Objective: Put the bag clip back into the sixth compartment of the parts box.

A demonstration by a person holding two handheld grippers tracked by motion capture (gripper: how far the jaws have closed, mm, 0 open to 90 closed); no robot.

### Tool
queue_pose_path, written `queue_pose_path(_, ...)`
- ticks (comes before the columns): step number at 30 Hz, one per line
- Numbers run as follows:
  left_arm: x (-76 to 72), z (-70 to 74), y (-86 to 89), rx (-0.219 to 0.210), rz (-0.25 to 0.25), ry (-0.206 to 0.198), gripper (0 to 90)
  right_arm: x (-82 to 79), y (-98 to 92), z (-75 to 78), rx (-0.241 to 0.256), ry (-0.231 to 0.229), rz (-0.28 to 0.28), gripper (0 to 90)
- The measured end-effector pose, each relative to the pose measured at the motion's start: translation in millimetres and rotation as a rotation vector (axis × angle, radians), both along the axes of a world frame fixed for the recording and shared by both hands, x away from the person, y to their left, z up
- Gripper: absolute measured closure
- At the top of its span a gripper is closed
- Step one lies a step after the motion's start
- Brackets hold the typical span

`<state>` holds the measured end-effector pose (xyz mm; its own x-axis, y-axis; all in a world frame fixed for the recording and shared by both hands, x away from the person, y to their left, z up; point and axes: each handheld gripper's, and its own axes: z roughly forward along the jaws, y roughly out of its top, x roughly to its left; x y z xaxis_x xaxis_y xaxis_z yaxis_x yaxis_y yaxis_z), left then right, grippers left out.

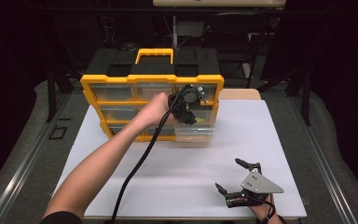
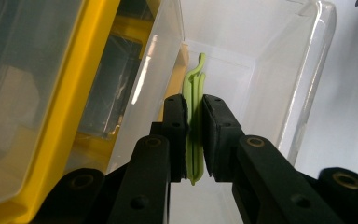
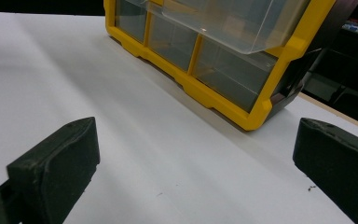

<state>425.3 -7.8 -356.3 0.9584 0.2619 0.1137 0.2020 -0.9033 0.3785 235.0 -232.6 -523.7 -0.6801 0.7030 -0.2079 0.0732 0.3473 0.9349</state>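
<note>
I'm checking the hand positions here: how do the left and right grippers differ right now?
The left gripper is shut on a green clip; the right gripper is open and holds nothing. The left one is raised at the pulled-out clear drawer of the yellow organizer; the right one sits low over the white table. Both have black jaws.

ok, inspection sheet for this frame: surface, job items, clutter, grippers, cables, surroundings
Surface: white board, bare around the cabinet.
Job's things: yellow drawer cabinet at the far edge; one clear drawer pulled out; thin green clip held over it.
Clutter: nothing seen.
Grippers: left gripper shut on the clip at the drawer; right gripper open, low over the board's near right.
Cables: black cable trails from the left gripper toward the near edge.
Surroundings: dark room, grey floor, black frame.
</note>
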Motion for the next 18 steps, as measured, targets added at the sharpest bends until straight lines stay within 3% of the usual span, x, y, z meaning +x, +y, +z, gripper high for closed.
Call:
queue_pose_path(5, 0.7, 0.9, 2.4, -0.025, 0.021, 0.000, 78.3, -0.3, -0.1, 0.2, 0.001, -0.002, 0.002, 0.0)
queue_pose_path(9, 0.5, 7.2, 8.5, -0.072, 0.038, -0.008, 66.8, -0.8, 0.6, 0.1, 0.003, 0.003, 0.003, 0.1)
queue_pose_path(18, -7.5, 25.0, 27.6, -0.091, 0.043, -0.036, 40.8, -0.2, 0.2, -0.3, -0.003, 0.000, 0.002, 0.1)
